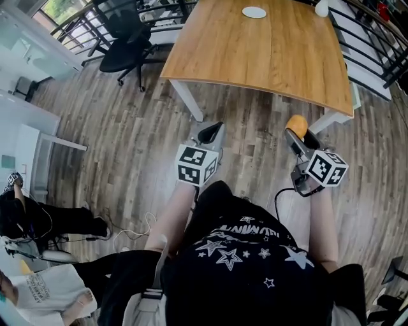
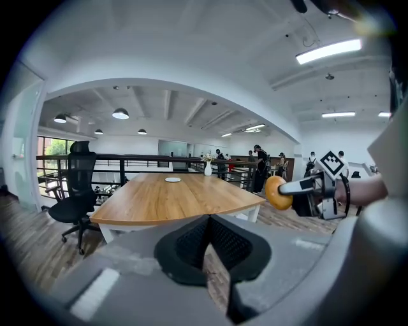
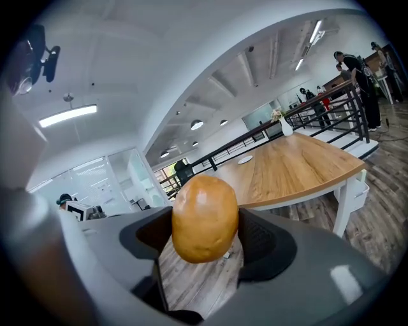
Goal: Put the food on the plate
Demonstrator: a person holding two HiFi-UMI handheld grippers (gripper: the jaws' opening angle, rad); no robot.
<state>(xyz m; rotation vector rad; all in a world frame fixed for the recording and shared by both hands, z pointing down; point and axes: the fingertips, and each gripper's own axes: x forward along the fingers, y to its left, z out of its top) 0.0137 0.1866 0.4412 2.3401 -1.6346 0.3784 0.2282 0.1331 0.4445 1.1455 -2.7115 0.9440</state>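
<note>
My right gripper (image 1: 298,132) is shut on a golden-brown bread roll (image 3: 204,218), which fills the gap between its black pads; the same roll (image 1: 296,124) shows near the table's front right corner, off the tabletop. The roll (image 2: 276,192) and right gripper (image 2: 290,188) also appear at the right of the left gripper view. My left gripper (image 1: 211,132) hangs over the floor in front of the table, its pads (image 2: 224,245) touching with nothing between them. A small white plate (image 1: 254,12) lies far back on the wooden table (image 1: 274,57); the plate (image 2: 173,179) and plate (image 3: 245,159) look tiny in both gripper views.
A black office chair (image 1: 124,44) stands left of the table. Black railings (image 1: 373,38) run along the right and back. A white vase (image 2: 208,168) stands at the table's far end. People stand in the background (image 2: 261,167). Wooden floor lies between me and the table.
</note>
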